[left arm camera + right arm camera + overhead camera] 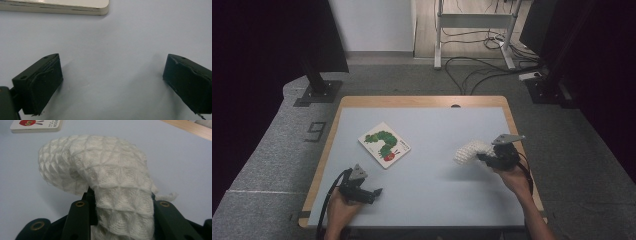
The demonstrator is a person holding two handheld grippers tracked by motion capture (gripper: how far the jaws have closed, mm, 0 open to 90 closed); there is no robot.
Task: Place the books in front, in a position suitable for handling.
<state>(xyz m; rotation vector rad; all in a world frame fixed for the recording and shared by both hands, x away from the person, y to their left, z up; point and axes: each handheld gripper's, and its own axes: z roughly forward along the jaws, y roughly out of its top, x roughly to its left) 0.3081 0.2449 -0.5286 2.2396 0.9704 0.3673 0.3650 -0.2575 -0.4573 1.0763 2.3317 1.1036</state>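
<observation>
- White waffle-knit cloth (105,177) is sitting pinched between the jaws of the right tool (123,220); in the right gripper view it is arching up from the bottom centre and drooping over toward the left of the frame.
- In the high view the same cloth (471,151) is showing right of centre, bunched just left of the right tool (486,159), and it seems to be lifted off the table (437,130), though the angle is making that hard to judge.
- A hand at the lower right of the high view is gripping the right tool from behind.
- The left tool (376,192) is lying low at the lower left of the high view, its jaws spread wide with nothing between them.
- In the left gripper view the left tool (112,80) is facing bare pale-blue table, with the edge of a board book (57,7) along the top left.
- That caterpillar-cover board book (384,144) is lying flat left of centre, well apart from the cloth.
</observation>
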